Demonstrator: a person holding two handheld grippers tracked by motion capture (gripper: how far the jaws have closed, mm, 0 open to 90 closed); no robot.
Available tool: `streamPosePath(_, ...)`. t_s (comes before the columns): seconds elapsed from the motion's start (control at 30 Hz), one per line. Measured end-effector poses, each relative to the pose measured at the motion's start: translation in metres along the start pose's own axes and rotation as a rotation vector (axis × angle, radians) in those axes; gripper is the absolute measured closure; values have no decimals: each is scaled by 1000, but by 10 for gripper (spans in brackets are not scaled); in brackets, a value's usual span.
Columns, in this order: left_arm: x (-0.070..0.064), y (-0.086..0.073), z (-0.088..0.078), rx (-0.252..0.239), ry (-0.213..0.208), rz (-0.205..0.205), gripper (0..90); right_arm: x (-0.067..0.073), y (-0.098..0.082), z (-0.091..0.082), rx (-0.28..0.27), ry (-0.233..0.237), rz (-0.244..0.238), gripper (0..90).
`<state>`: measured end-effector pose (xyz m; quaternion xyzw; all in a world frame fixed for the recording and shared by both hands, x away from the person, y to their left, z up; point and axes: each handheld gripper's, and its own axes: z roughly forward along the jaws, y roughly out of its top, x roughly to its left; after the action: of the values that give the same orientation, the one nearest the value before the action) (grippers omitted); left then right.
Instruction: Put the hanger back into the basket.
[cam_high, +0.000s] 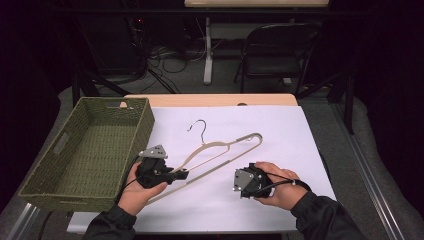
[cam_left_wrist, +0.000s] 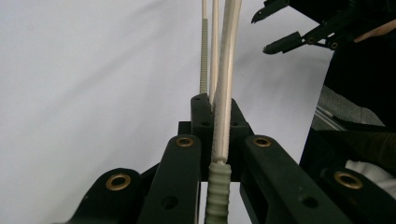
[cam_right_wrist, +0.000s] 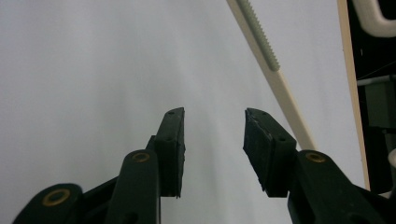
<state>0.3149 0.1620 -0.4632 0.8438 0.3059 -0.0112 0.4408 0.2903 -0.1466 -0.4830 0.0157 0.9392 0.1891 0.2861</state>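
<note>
High view puts my left gripper (cam_high: 176, 174) at the near left of the white sheet (cam_high: 280, 130), its jaws pinched on the near arm of the beige hanger (cam_high: 220, 150), right beside the green woven basket (cam_high: 65, 165). The hanger lies diagonally across the sheet, its dark wire hook (cam_high: 199, 127) pointing to the far side and its rounded far shoulder out to the right. My right gripper (cam_high: 239, 181) rests near the front edge, a little right of centre, jaws spread with nothing between them and well apart from the hanger.

My worry from here is the grip itself. In the left gripper view the pads (cam_left_wrist: 201, 116) clamp a thin, smooth arm (cam_left_wrist: 223, 93) close to one end, so I judge the long, light frame could pivot in the jaws as it lifts and swing its far shoulder down onto the sheet. The hook could also snag the basket's coarse weave or its handle slot if I carry it over the rim too low.

The hanger looks like slim, glossy plastic with a ribbed grey-green non-slip strip (cam_right_wrist: 261, 32) along its arm. The basket is rectangular, rough and stiff-walled. The sheet is matte and flat.
</note>
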Motion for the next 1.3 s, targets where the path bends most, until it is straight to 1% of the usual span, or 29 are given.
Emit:
streamPosePath(0.1,-1,2,-2,-6,8,2,879,-1,-1,0,-2,0,-8,585)
streamPosePath(0.13,-2,3,-5,-16,13,-9,879,-1,-2,1,-15,3,4,584)
streamPosePath(0.23,-2,5,-8,-24,19,-18,879,-1,-3,1,-13,2,8,582)
streamPosePath(0.27,-3,6,-12,-30,31,-25,879,-2,-3,0,3,-2,0,581)
streamPosePath(0.33,-4,8,-18,-31,44,-30,879,-2,-4,-1,5,-7,1,581)
streamPosePath(0.43,-6,10,-27,-42,63,-43,879,-1,-6,0,8,-6,9,581)
streamPosePath(0.47,-7,11,-31,-44,70,-43,879,-1,-7,0,11,-2,22,581)
streamPosePath(0.5,-7,11,-31,-44,70,-43,879,-1,-7,0,11,-2,22,581)
streamPosePath(0.53,-8,13,-39,-46,87,-46,879,-1,-8,1,9,-7,12,581)
streamPosePath(0.57,-8,14,-43,-52,95,-47,879,0,-9,1,15,-3,32,581)
streamPosePath(0.6,-9,15,-47,-56,104,-48,879,-1,-9,2,-3,-2,22,581)
streamPosePath(0.63,-9,15,-47,-56,104,-48,879,-2,-10,3,-22,4,22,581)
streamPosePath(0.67,-9,17,-55,-60,118,-46,879,-3,-10,0,12,-8,18,581)
streamPosePath(0.7,-9,17,-55,-60,118,-46,879,-2,-10,0,15,-5,39,581)
streamPosePath(0.73,-8,18,-64,-68,132,-47,879,-2,-11,1,0,-4,43,581)
streamPosePath(0.77,-8,18,-64,-68,132,-47,879,-2,-11,1,0,-4,43,581)
streamPosePath(0.8,-7,20,-73,-78,142,-55,879,-4,-11,0,10,-10,19,581)
streamPosePath(0.83,-7,20,-73,-78,142,-55,879,-4,-11,0,10,-10,19,581)
streamPosePath(0.87,-5,21,-82,-88,155,-61,879,-5,-11,-1,36,0,25,579)
streamPosePath(0.9,-4,21,-87,-92,159,-59,879,-4,-12,1,3,-8,33,578)
streamPosePath(0.93,-3,21,-91,-103,168,-58,879,-3,-12,0,17,-10,49,576)
streamPosePath(0.97,-3,21,-91,-103,168,-58,879,-3,-12,0,17,-10,49,576)
streamPosePath(1.0,-1,21,-100,-107,185,-62,879,-4,-12,0,19,-15,47,570)
streamPosePath(1.1,2,19,-107,-121,206,-68,879,-5,-12,1,16,-14,33,563)
streamPosePath(1.13,6,18,-114,-125,219,-78,879,-5,-12,1,19,-14,34,561)
streamPosePath(1.17,6,18,-114,-125,219,-78,879,-5,-12,1,19,-14,34,561)
streamPosePath(1.2,10,16,-121,-132,234,-89,879,-4,-12,2,22,-12,46,558)
streamPosePath(1.27,12,14,-123,-135,240,-94,879,-4,-13,2,21,-12,43,557)
streamPosePath(1.3,16,12,-129,-143,257,-106,879,-4,-12,2,21,-13,49,556)
